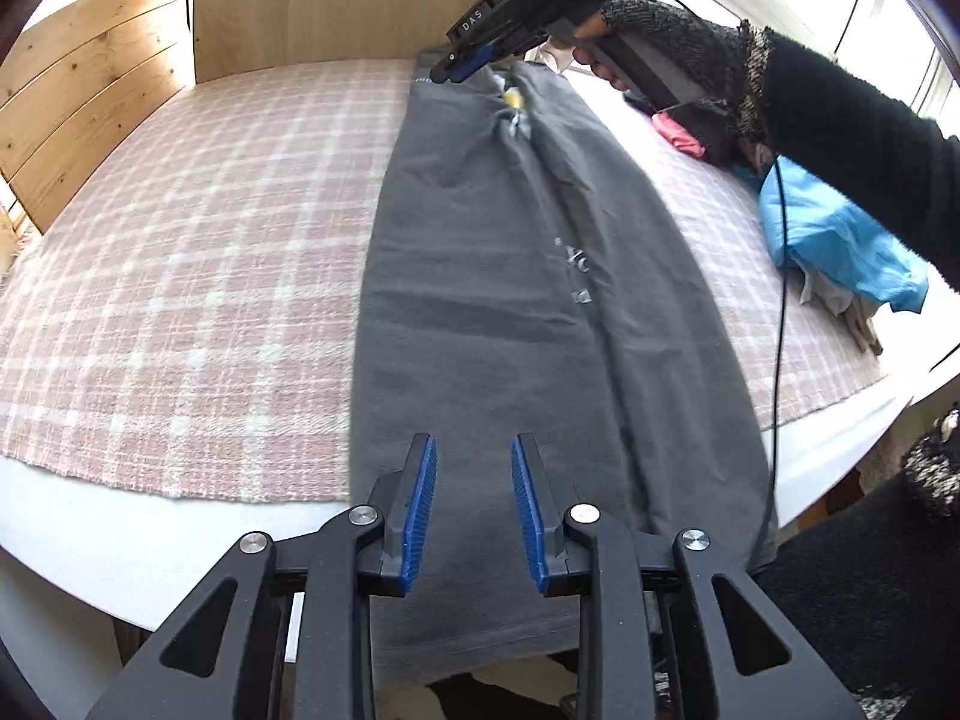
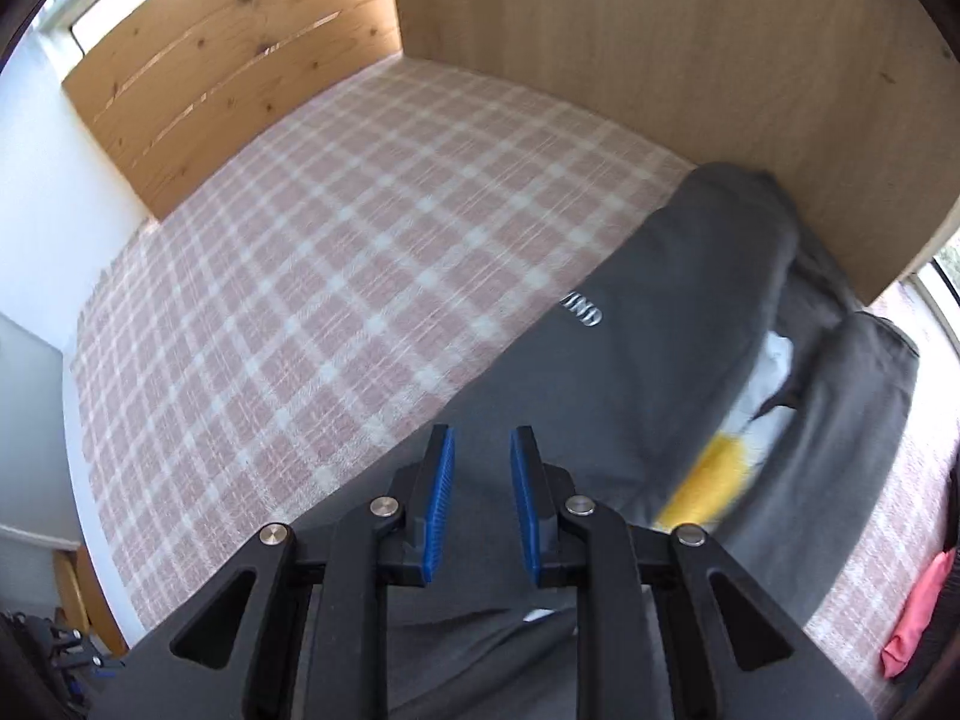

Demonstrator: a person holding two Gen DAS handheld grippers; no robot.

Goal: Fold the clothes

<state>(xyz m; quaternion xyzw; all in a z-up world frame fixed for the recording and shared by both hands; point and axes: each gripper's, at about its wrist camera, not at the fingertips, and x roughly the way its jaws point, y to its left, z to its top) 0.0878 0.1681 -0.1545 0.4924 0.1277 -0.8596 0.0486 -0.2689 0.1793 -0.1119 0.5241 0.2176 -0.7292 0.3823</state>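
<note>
Fingers of the left gripper [image 1: 473, 450] stand spread, with a clear gap between the two blue pads, holding nothing; they hover over the near end of one grey garment [image 1: 510, 300], which hangs over the near edge of the desk [image 1: 90, 528]. Whether the tips touch the cloth cannot be told. The right gripper [image 2: 480, 441] also has its fingers parted and empty, above the far end of the same garment [image 2: 660, 360]. In the left wrist view it shows at the far edge of the desk [image 1: 462, 69], held by a gloved hand [image 1: 678, 54] with a black sleeve [image 1: 858, 138], and its body bears the letters "DAS".

The garment lies as one long strip from the far edge to the near edge, on a pink checked cloth [image 1: 198, 240]. Small pale letters run along its middle [image 1: 579, 264], too blurred to read; a yellow and white patch [image 2: 720, 468] shows in a fold near the far end. Toward the right edge lie one pink item [image 1: 681, 135] and one blue item [image 1: 840, 240]
</note>
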